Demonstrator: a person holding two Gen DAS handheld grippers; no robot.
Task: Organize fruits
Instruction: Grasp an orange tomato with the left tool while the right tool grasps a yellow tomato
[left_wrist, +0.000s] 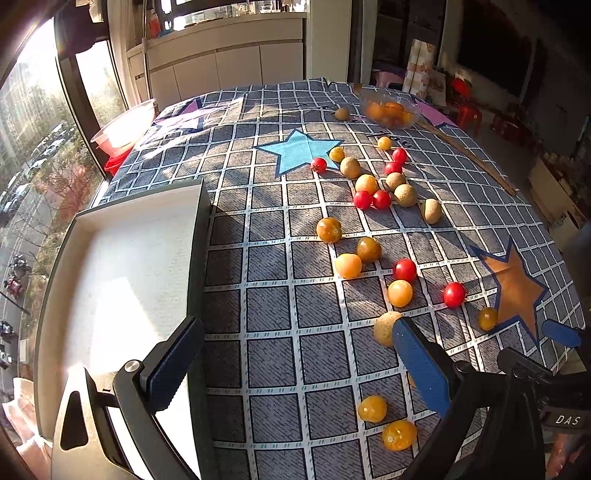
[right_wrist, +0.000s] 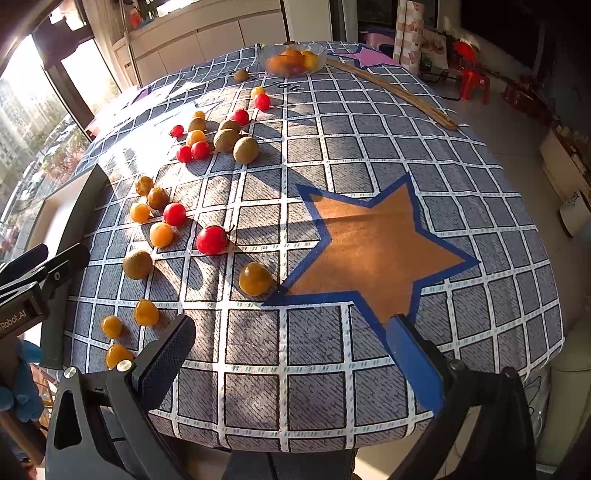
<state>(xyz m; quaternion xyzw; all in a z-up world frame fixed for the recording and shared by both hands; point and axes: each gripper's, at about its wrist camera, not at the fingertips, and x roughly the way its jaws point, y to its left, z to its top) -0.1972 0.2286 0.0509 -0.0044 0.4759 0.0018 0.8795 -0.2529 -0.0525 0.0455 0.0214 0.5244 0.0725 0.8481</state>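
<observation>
Red fruits (left_wrist: 404, 269): you've got 7 small red ones loose on the cloth. Five sit in the far cluster and two are nearer you, by the orange star.
Yellow-orange fruits (left_wrist: 348, 266): 11 by my count in the right wrist view. The left wrist view shows 10 plus one mostly hidden behind a blue finger pad. Three sit right at the near edge, just beside your left gripper.
Tan round fruits (left_wrist: 405, 195): 6. Four are bunched in the far cluster, one sits alone next to the bowl, and one is touching the tip of your left gripper's right finger in the picture.
Glass bowl (left_wrist: 416, 108): 1, at the far end of the table, with orange fruit piled inside. Can't tell how many.
White tray (left_wrist: 129, 266): 1, dark-rimmed, on the left side by the window, well apart from the fruit.
Left gripper (left_wrist: 295, 332): jaws spread wide with nothing between them, over the cloth between the tray and the fruit.
Right gripper (right_wrist: 291, 328): also spread wide and holding nothing, hovering at the near point of the orange star (right_wrist: 369, 251).
Checked cloth (left_wrist: 273, 258): covers the whole table.
Wooden stick (right_wrist: 391, 92): 1, lying along the far right side.
</observation>
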